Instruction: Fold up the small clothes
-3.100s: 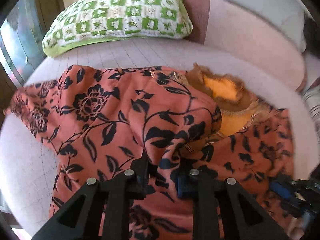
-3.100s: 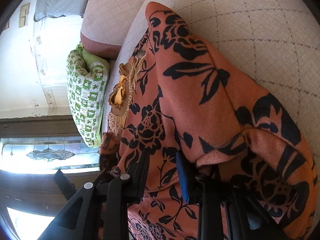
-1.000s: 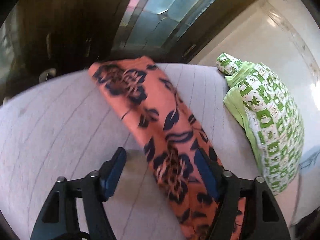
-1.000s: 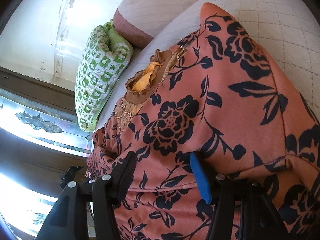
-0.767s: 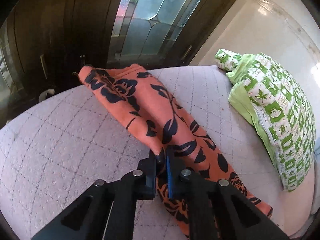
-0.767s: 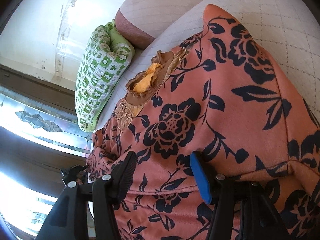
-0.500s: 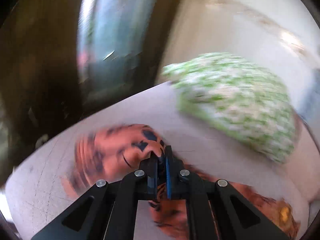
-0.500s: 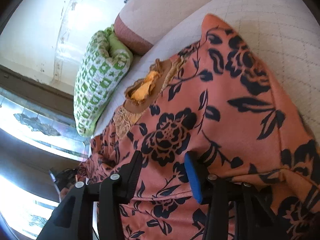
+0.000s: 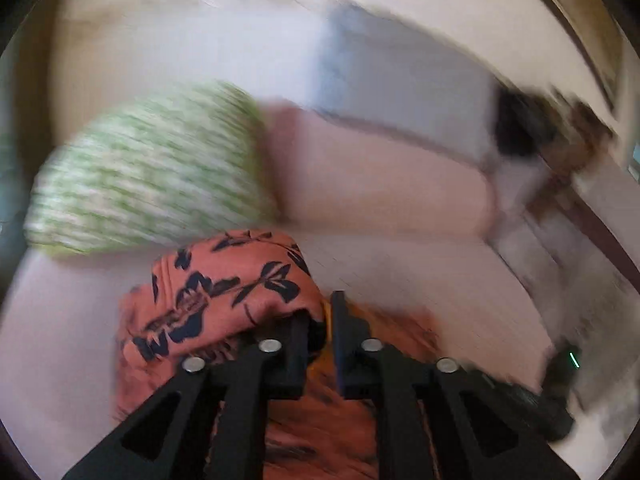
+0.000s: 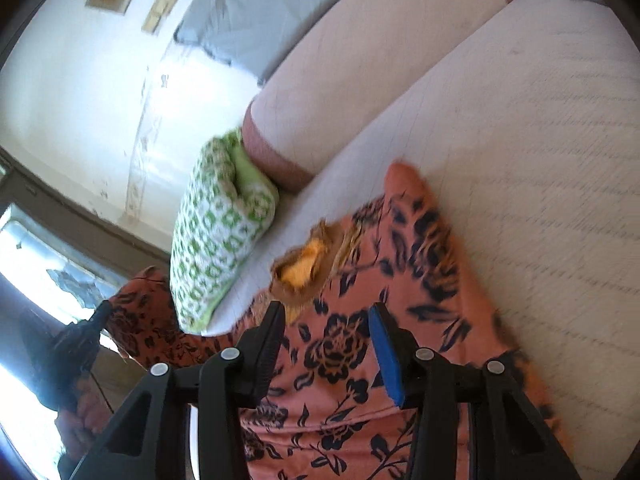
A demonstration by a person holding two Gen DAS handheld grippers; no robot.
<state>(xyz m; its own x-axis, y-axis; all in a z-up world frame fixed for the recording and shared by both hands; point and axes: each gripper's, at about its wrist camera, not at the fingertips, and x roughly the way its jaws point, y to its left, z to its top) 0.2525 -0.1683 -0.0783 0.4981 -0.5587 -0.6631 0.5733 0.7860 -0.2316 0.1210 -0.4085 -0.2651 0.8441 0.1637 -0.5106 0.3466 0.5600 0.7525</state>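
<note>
Here the pale quilted sofa seat (image 10: 532,128) carries the orange floral garment (image 10: 400,280), spread across its cushion with the yellow-lined neck opening (image 10: 308,266) facing up. A green checked pillow (image 10: 218,236) leans just beside it. The left tongs (image 9: 320,322) are clenched on a raised fold of the garment (image 9: 224,288); the right tongs (image 10: 328,346) stand released above the cloth.
</note>
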